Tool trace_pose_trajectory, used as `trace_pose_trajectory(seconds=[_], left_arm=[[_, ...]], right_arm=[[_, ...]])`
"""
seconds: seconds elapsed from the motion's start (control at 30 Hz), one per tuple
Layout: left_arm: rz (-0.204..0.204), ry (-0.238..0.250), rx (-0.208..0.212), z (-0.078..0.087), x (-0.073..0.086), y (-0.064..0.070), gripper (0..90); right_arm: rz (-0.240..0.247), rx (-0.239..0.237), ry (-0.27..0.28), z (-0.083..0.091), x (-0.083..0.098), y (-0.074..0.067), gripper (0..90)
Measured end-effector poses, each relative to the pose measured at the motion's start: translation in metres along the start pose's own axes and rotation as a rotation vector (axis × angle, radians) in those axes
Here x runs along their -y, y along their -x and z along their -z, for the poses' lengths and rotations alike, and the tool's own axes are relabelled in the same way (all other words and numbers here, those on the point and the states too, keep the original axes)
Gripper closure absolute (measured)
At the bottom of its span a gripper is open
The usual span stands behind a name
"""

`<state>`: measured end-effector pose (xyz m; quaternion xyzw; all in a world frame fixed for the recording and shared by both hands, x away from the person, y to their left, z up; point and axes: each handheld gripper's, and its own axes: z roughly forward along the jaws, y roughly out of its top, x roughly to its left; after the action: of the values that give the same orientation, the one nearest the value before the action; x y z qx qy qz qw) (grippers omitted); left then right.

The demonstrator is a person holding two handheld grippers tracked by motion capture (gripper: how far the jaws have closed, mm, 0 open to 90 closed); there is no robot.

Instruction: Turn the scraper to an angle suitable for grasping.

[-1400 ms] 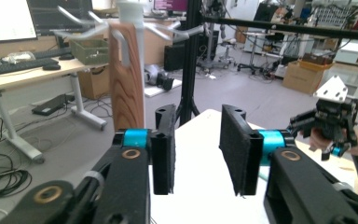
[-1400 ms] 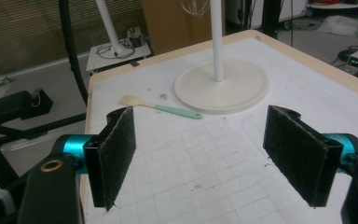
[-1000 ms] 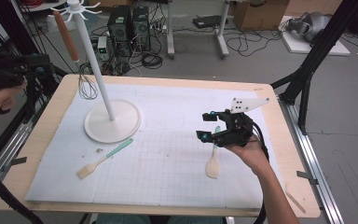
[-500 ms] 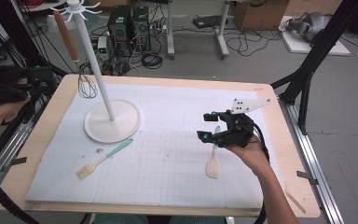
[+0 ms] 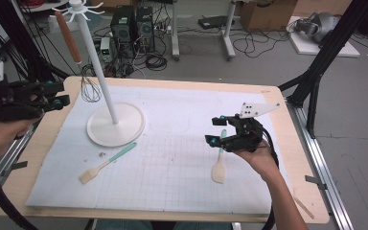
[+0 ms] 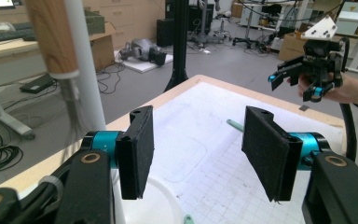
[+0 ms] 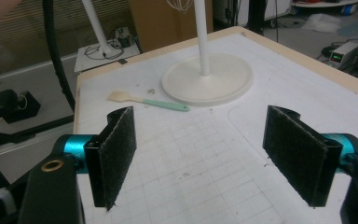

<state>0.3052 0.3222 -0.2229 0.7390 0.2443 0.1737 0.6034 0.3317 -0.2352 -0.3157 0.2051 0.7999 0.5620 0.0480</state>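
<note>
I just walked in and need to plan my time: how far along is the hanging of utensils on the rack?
Done: a wooden-handled wire whisk hangs from the white hook stand. In hand: nothing; the left gripper, whose jaws have just been opening, is empty beside the stand's pole, and the right gripper hovers open over the mat. Left: the green-handled wooden spatula and the green-handled wooden spoon lie on the white mat.

My left gripper (image 5: 60, 96) has come in from the table's left edge and now sits lower, closer to the whisk (image 5: 90, 89) hanging off the white stand (image 5: 116, 125). Its jaws have just been opening, with nothing between them. In the left gripper view they stand well apart beside the stand's pole.
</note>
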Motion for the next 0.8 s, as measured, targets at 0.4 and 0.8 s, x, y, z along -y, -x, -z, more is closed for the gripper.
trace_pose_trajectory(seconds=[0.4,0.8], left_arm=[[-0.009,-0.018,0.001,-0.004,0.023,0.013,41.7],[0.001,-0.03,-0.017,-0.007,0.053,0.019,39.0]], right_arm=[[0.004,0.033,-0.012,0.004,0.007,-0.008,25.3],[0.005,0.069,-0.042,0.0,0.015,-0.013,29.1]])
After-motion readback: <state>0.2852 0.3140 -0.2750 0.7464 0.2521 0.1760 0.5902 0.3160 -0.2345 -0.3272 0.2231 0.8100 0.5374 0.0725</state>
